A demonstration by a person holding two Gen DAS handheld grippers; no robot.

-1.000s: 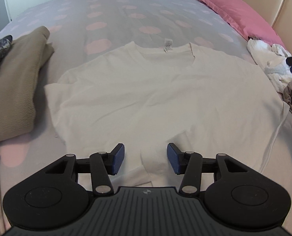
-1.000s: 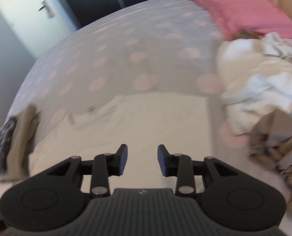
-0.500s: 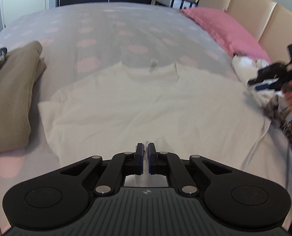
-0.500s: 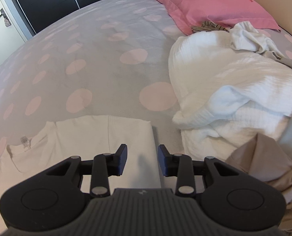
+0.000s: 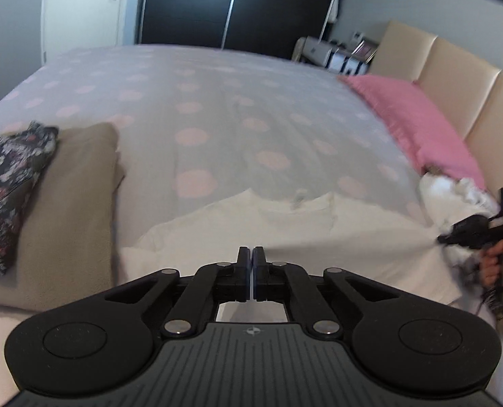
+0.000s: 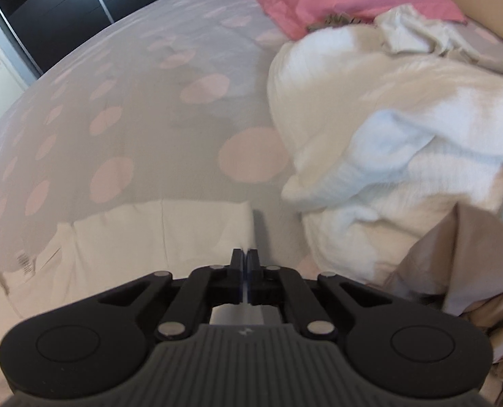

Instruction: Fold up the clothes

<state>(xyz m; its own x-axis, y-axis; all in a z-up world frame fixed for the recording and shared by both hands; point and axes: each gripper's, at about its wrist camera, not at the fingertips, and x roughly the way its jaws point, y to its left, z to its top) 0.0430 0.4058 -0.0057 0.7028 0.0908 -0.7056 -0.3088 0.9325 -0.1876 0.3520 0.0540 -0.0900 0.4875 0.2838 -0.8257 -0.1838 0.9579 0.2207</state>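
There is one bed [image 5: 217,108] with pink dots. One white T-shirt [image 5: 285,234] lies flat on it. One pink pillow [image 5: 417,125] sits at about 2 o'clock. At 9 o'clock are two folded things: one tan one [image 5: 68,203] and one dark flowery one [image 5: 3,183]. There is one messy heap of clothes [image 6: 404,142] at 3 o'clock. There are two hand-held grippers, one left [image 5: 252,254] and one right [image 6: 245,257].

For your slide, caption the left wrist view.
Left gripper pinches the white T-shirt's hem on the polka-dot bed.
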